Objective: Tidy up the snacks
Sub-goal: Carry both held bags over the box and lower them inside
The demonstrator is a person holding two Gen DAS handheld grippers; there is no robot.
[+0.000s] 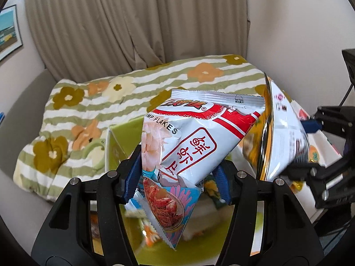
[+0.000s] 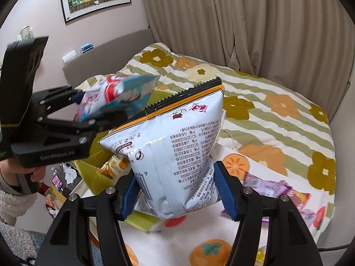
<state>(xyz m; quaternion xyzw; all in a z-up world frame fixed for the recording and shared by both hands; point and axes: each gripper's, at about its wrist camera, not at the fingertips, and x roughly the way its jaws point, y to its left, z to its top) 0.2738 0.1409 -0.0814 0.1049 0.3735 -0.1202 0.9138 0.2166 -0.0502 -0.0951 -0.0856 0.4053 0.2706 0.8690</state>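
Both snack bags were in the air above the bed. The left gripper (image 1: 175,175) had its fingers clamped on the shrimp flakes bag (image 1: 195,137), and the right gripper (image 2: 175,195) had its fingers clamped on the white chip bag (image 2: 177,155). A green box (image 1: 124,137) sat open just below them. It looked like the carrying step; next, each bag would need lowering into the box before letting go.

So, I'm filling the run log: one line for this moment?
left tool: shrimp flakes bag gripped | right tool: white snack bag gripped | both lifted
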